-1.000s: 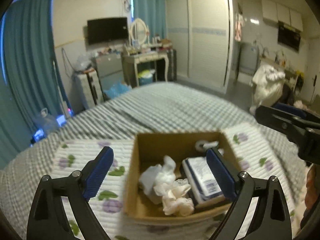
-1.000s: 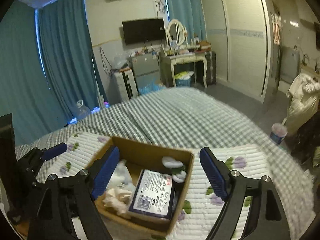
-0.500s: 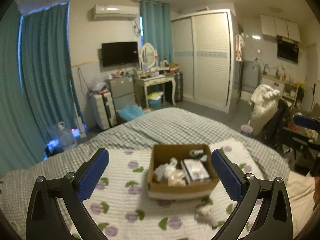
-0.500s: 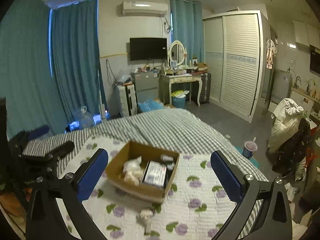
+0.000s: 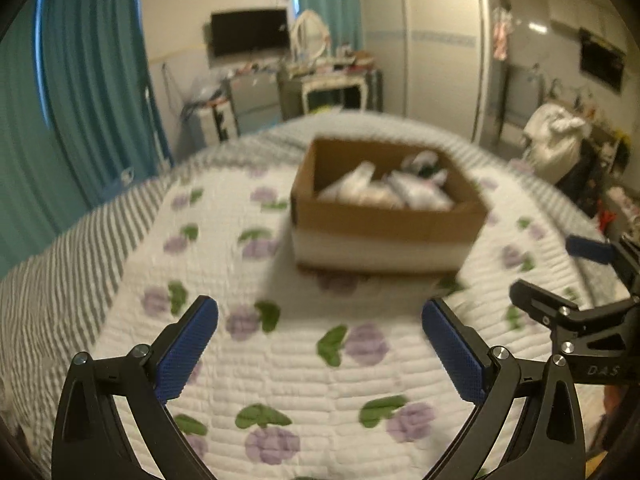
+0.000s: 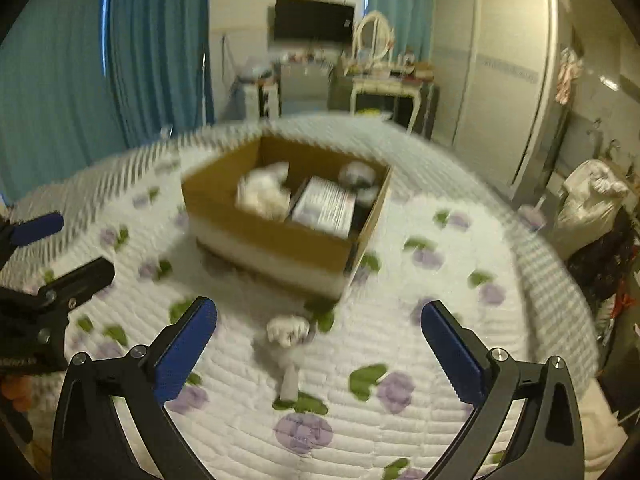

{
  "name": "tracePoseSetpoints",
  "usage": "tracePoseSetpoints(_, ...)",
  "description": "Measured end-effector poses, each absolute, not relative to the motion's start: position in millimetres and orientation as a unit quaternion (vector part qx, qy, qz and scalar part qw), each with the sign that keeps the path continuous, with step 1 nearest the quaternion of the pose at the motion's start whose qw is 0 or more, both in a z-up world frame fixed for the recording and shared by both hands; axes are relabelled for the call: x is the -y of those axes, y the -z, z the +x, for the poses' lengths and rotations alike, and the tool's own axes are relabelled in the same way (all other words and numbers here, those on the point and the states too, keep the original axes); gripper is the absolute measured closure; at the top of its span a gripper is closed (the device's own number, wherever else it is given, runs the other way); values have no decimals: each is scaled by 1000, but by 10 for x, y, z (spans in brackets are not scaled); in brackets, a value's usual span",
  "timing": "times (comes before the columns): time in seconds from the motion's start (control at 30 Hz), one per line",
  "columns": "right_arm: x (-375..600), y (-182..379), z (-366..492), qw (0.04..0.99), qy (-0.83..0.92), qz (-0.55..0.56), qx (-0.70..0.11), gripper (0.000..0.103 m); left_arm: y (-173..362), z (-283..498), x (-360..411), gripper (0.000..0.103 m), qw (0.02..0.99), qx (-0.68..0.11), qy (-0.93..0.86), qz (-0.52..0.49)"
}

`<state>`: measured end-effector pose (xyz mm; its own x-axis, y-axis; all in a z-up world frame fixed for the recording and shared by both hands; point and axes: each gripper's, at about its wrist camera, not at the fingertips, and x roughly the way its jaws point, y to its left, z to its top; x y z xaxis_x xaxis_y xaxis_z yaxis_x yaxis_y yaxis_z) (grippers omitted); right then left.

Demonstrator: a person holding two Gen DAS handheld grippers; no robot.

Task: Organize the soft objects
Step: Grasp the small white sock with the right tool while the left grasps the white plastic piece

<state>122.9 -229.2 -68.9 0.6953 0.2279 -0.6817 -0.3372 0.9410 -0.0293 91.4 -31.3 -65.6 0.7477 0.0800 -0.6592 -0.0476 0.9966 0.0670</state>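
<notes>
A small white soft item [image 6: 289, 329] is seen lying on the floral quilt [image 6: 432, 320], just near of the box's [image 6: 280, 240] near right corner; the open cardboard box is set further off on the quilt and is filled with white soft things [image 6: 264, 194] at the left and a flat packet [image 6: 326, 206] at the right; the contents are blurred. The right gripper [image 6: 319, 338] is held above the quilt, jaws spread wide, nothing gripped; the left gripper [image 5: 320, 334] is likewise wide open and empty, to its left.
</notes>
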Motion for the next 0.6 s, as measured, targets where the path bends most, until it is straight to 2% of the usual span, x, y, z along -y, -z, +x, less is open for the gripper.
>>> tracePoseSetpoints(0.07,2278,1005,1401,901,-160,-61,-398,12,851,1010,257,0,928,-372,-38,8)
tracePoseSetpoints(0.13,2243,1222,1521,891,-160,-55,-421,15,994,1079,200,0,922,-386,-39,-4)
tracePoseSetpoints(0.2,2176,1414,1608,888,-155,-67,-428,19,1084,1134,170,0,918,-394,-39,-3)
tracePoseSetpoints(0.33,2073,1658,1745,875,-169,-82,-447,36,1132,1181,160,0,917,-397,-40,4)
tracePoseSetpoints(0.4,2063,1703,1801,872,-173,-84,-450,52,1142,1210,156,0,915,-401,-40,1)
tracePoseSetpoints(0.43,2075,1704,1817,873,-178,-81,-448,69,1135,1210,166,0,914,-403,-38,-1)
tracePoseSetpoints(0.47,2079,1690,1816,872,-185,-78,-446,75,1133,1223,171,0,914,-405,-36,-2)
tracePoseSetpoints(0.6,2122,1500,1780,881,-194,-80,-424,79,1024,1152,328,0,915,-402,-26,9)
